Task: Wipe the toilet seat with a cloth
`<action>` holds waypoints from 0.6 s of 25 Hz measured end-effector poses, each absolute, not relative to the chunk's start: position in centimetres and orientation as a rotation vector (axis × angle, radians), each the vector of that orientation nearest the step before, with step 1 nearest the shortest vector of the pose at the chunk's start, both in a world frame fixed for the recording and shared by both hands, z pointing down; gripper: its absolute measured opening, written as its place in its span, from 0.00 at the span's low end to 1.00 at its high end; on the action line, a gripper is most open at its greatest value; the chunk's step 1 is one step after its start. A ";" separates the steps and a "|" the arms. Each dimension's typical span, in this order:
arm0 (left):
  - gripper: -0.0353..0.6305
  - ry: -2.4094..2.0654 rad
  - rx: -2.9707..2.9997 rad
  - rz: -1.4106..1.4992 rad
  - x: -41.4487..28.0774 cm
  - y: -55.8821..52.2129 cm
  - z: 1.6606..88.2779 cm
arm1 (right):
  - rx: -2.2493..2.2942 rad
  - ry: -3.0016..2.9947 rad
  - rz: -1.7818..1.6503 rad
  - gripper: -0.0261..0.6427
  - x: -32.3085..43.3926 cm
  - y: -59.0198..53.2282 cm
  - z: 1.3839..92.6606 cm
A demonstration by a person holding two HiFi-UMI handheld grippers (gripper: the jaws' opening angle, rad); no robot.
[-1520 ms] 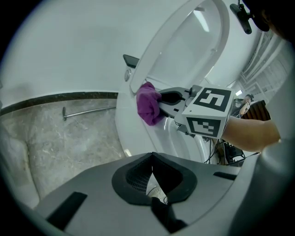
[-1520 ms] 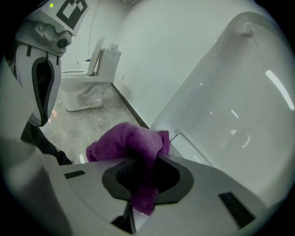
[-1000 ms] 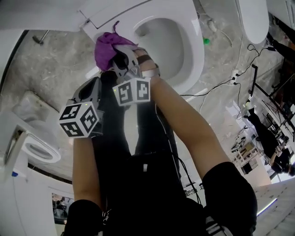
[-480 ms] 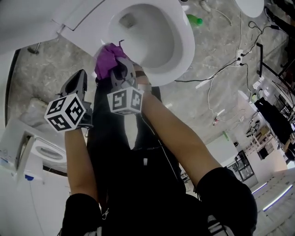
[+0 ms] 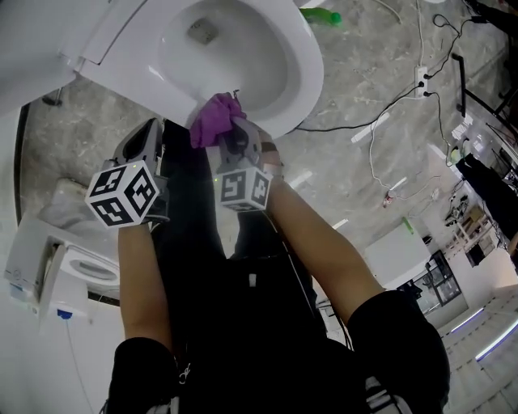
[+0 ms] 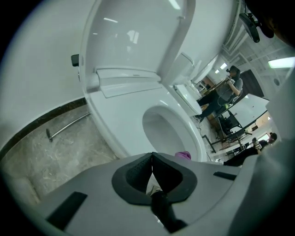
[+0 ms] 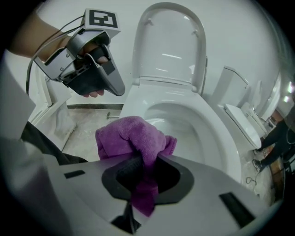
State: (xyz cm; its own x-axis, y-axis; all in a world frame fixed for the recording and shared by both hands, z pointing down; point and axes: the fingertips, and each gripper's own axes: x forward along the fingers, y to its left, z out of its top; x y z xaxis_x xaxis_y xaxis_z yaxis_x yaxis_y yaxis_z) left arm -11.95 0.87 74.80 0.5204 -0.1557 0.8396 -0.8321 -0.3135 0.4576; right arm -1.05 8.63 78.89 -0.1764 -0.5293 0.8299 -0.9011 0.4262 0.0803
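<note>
The white toilet seat [image 5: 303, 77] rings the bowl at the top of the head view, with its lid [image 7: 173, 44] standing up. A purple cloth [image 5: 214, 120] rests against the seat's near rim. My right gripper [image 5: 232, 136] is shut on it, and the cloth [image 7: 133, 136] bunches out past the closed jaws [image 7: 143, 163] over the seat [image 7: 221, 133]. My left gripper [image 5: 148, 136] hangs just left of the cloth beside the bowl, shut and holding nothing. In its own view the left gripper [image 6: 152, 159] points at the seat [image 6: 193, 138].
A green bottle [image 5: 321, 16] and white cables [image 5: 388, 97] lie on the marbled floor beyond the bowl. Another white toilet [image 5: 77, 263] stands at the left, and a further one [image 7: 242, 124] at the right. A metal rod [image 6: 67, 126] lies on the floor.
My right gripper has carried the cloth along the rim from the seat's left side to its near edge. The left gripper has moved with it, staying shut.
</note>
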 end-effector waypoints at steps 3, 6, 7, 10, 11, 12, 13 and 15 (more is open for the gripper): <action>0.07 -0.799 1.769 0.872 -10.4 2.5 74.9 | 1.232 -1.810 0.555 0.13 1.9 10.4 79.2; 0.07 -0.773 1.775 0.884 -8.8 3.4 75.1 | 1.223 -1.809 0.508 0.13 4.5 11.6 79.4; 0.07 -0.765 1.779 0.886 -8.2 3.6 75.2 | 1.216 -1.812 0.489 0.13 5.3 11.8 79.5; 0.07 -0.742 1.795 0.894 -6.3 4.2 75.1 | 1.179 -1.825 0.423 0.13 7.3 12.3 79.3; 0.07 -0.734 1.800 0.897 -5.7 4.4 75.0 | 1.162 -1.833 0.397 0.13 7.7 12.5 79.3; 0.07 -0.727 1.805 0.899 -5.1 4.7 74.9 | 1.143 -1.841 0.368 0.13 8.2 12.6 79.2; 0.07 -0.720 1.810 0.900 -4.6 4.9 74.8 | 1.125 -1.848 0.337 0.13 8.7 12.8 79.1; 0.07 -0.707 1.817 0.901 -3.6 5.3 74.6 | 1.091 -1.858 0.280 0.13 9.6 13.0 79.1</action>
State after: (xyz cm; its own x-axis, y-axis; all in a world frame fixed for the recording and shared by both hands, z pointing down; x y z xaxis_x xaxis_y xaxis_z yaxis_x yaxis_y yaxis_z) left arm -3.64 5.33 74.64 0.5603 -0.0792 0.8245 -0.7821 -0.3784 0.4951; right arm 9.62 12.98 79.05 -0.1715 -0.5665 0.8060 -0.7787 0.5792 0.2413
